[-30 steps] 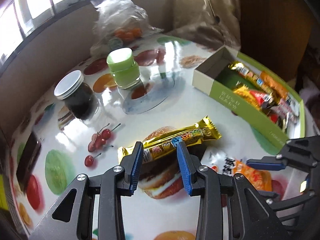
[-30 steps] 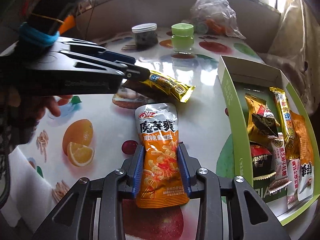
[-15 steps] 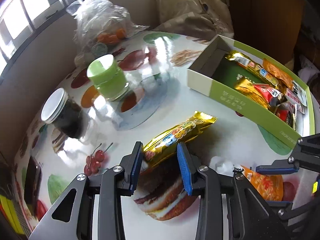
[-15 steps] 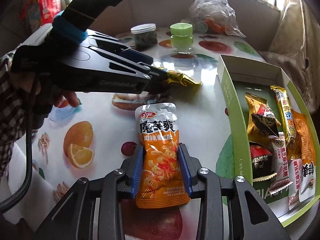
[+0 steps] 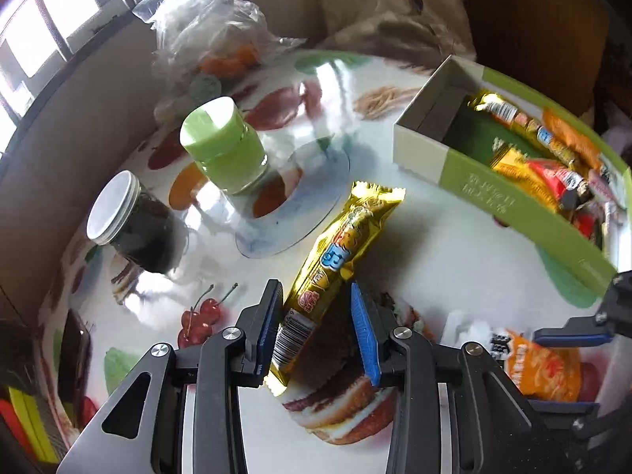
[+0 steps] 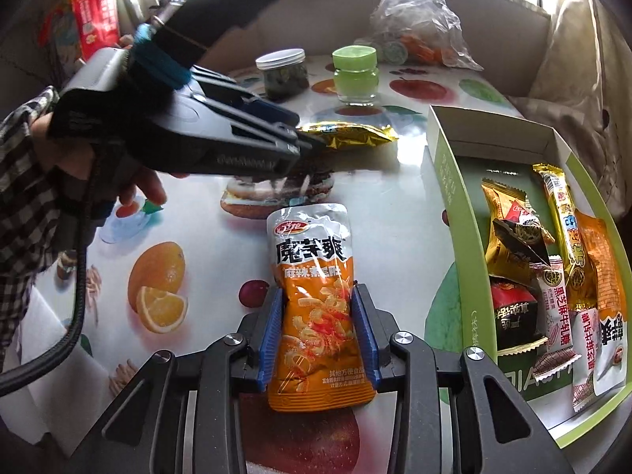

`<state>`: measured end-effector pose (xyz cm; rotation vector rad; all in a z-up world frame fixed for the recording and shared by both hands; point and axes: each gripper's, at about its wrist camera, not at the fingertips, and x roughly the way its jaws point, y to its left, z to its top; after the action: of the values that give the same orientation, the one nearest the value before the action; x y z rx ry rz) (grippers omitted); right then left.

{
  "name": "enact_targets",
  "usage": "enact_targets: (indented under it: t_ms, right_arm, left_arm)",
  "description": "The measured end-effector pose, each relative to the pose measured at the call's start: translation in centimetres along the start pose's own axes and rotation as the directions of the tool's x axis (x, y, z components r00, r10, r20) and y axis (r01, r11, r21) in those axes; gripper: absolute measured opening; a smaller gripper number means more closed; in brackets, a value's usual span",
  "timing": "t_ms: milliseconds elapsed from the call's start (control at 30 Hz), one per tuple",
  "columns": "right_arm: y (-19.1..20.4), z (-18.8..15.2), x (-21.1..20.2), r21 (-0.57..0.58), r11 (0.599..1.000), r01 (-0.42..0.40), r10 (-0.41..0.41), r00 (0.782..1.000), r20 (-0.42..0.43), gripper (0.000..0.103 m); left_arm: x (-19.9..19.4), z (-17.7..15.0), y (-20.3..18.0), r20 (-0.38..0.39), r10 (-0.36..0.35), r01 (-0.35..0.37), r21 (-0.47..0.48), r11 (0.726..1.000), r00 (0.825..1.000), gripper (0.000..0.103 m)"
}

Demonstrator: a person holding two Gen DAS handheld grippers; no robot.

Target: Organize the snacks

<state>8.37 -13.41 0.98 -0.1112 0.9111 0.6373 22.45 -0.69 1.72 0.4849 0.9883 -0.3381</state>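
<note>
Since a second ago, our left gripper (image 5: 316, 328) has rolled, so its gold snack bar (image 5: 339, 260) now points toward the green box (image 5: 513, 201) instead of lying crosswise; the bar appears pinched by one end between the pads. Left of it on the counter (image 5: 434, 260) stand two jars, one white-lidded (image 5: 130, 221), one green-lidded (image 5: 221, 146), with open room between them and the box. Our right gripper (image 6: 318, 335) straddles the orange pouch (image 6: 316, 300), pads touching its sides, the pouch flat on the counter just beside the box's near wall.
</note>
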Motion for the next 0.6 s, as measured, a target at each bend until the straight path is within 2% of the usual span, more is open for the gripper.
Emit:
enact_targets:
  t_ms: [67, 167, 300, 533, 600]
  right_arm:
    - [0.0, 0.0, 0.0, 0.001, 1.000, -0.001, 0.001, 1.000, 0.001, 0.034]
    - [0.0, 0.1, 0.1, 0.004, 1.000, -0.003, 0.003, 1.000, 0.001, 0.034]
    - [-0.1, 0.0, 0.0, 0.006, 1.000, -0.008, 0.008, 1.000, 0.003, 0.034]
    - [-0.2, 0.0, -0.1, 0.017, 1.000, 0.009, -0.009, 1.000, 0.011, 0.033]
    - [-0.3, 0.0, -0.2, 0.020, 1.000, 0.009, -0.010, 1.000, 0.013, 0.033]
  left_arm:
    - [0.0, 0.2, -0.1, 0.010, -0.016, 0.016, 0.002, 1.000, 1.000, 0.037]
    - [0.4, 0.5, 0.9, 0.013, -0.083, 0.084, -0.068, 0.994, 0.996, 0.037]
    - [1.0, 0.5, 1.0, -0.001, -0.077, 0.076, -0.093, 0.993, 0.997, 0.037]
    - [1.6, 0.4, 1.1, 0.011, -0.127, 0.128, -0.152, 0.980, 0.992, 0.037]
    - [1.5, 0.3, 1.0, 0.015, -0.123, 0.124, -0.155, 0.980, 0.992, 0.030]
